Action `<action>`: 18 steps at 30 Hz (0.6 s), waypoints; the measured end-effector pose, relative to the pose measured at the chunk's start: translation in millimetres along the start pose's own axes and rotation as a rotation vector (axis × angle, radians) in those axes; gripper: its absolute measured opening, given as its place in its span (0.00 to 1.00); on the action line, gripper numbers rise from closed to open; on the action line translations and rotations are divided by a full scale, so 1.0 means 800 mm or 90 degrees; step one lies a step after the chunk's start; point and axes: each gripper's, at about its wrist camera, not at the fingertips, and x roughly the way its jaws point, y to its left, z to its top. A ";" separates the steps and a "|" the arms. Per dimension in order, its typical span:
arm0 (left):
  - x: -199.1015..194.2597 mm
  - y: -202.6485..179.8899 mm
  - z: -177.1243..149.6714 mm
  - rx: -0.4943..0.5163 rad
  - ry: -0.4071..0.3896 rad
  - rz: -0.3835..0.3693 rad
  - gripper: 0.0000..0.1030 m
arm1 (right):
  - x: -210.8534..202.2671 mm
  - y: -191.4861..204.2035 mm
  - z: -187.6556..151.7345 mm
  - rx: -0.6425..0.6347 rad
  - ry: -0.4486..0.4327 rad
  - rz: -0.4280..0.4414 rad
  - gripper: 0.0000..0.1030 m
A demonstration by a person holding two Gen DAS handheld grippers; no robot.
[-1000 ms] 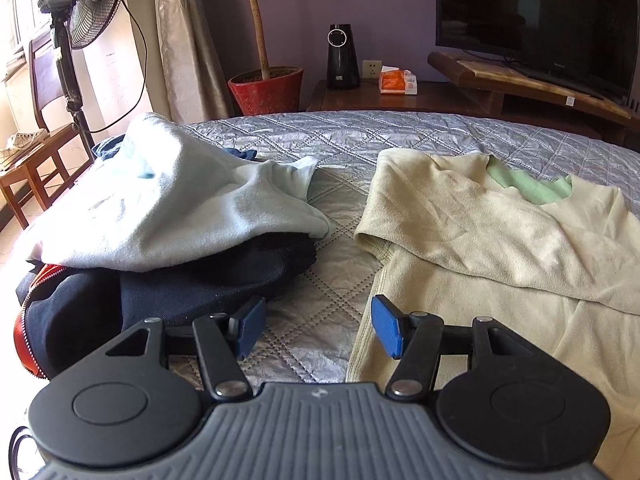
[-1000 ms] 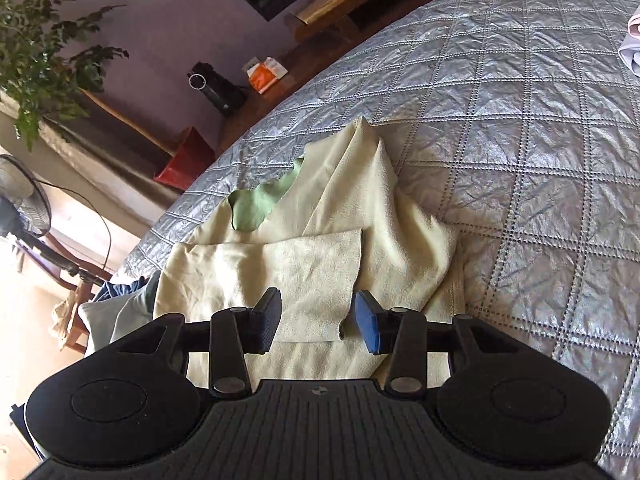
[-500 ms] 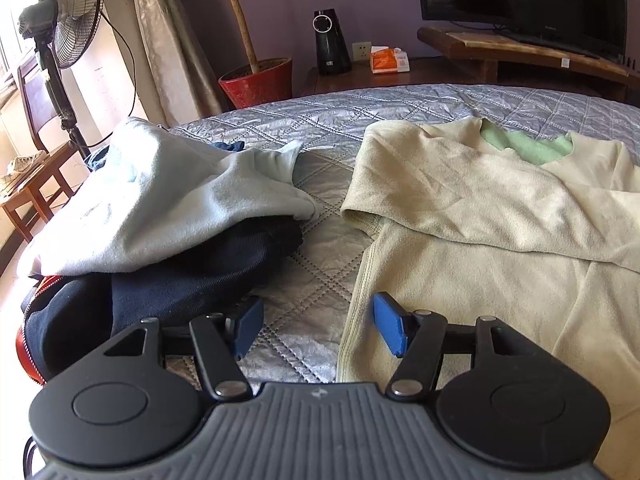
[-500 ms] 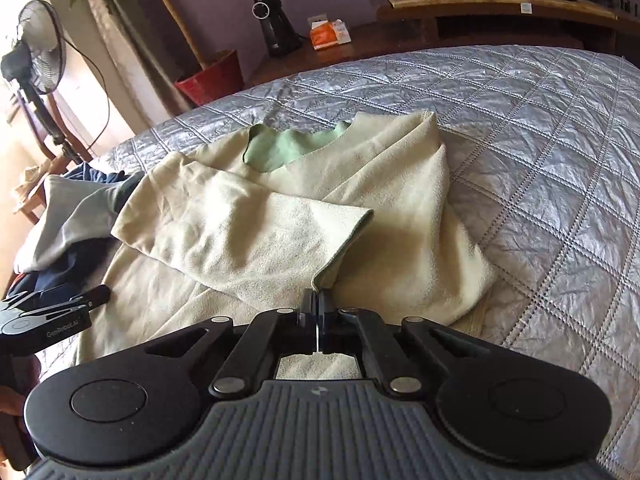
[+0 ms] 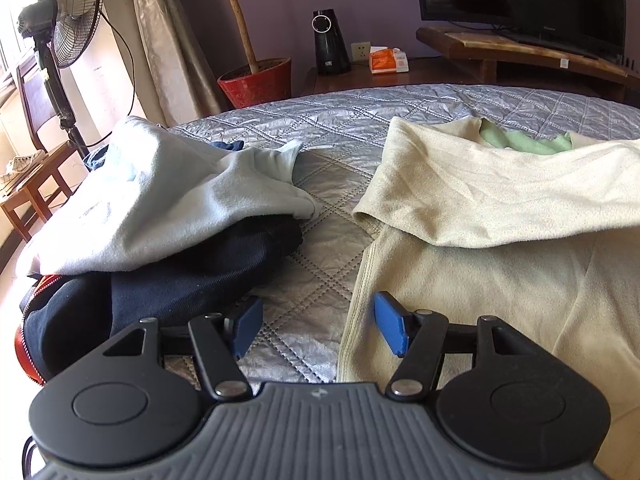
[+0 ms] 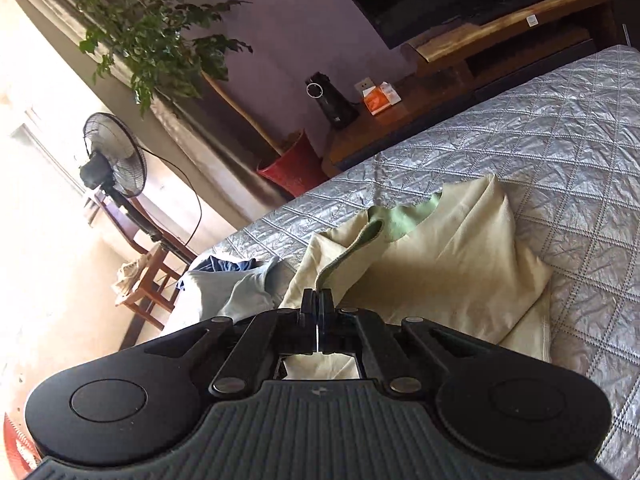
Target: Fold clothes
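Note:
A cream sweatshirt point(image 5: 500, 248) with a green lining lies on the grey quilted bed point(image 5: 344, 120), one sleeve folded across its chest. My left gripper point(image 5: 316, 326) is open and empty, low over the bed at the sweatshirt's left hem edge. My right gripper point(image 6: 318, 304) is shut on the cream sweatshirt point(image 6: 452, 264) and holds a fold of the fabric lifted off the bed, its green inside point(image 6: 396, 222) showing.
A pile of clothes lies left of the sweatshirt: a pale blue garment point(image 5: 160, 200) over dark navy ones point(image 5: 192, 284). Beyond the bed stand a fan point(image 5: 60, 36), a wooden chair, a red plant pot point(image 5: 256, 84), a TV bench point(image 5: 520, 48).
My right gripper closed on the sweatshirt's edge and has lifted it, tilting as it rose. My left gripper stayed open and shifted slightly forward at the hem.

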 end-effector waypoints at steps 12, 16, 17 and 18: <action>0.001 0.006 0.002 -0.012 0.003 -0.005 0.58 | 0.028 -0.058 -0.101 -0.024 0.173 -0.123 0.16; -0.001 0.011 0.004 -0.027 -0.004 -0.001 0.58 | 0.014 -0.045 -0.106 -0.072 0.186 -0.145 0.18; -0.002 0.013 0.005 -0.032 -0.007 -0.001 0.58 | 0.009 -0.040 -0.104 -0.084 0.179 -0.145 0.19; -0.003 0.015 0.006 -0.040 -0.011 -0.002 0.58 | 0.004 -0.034 -0.101 -0.098 0.170 -0.146 0.19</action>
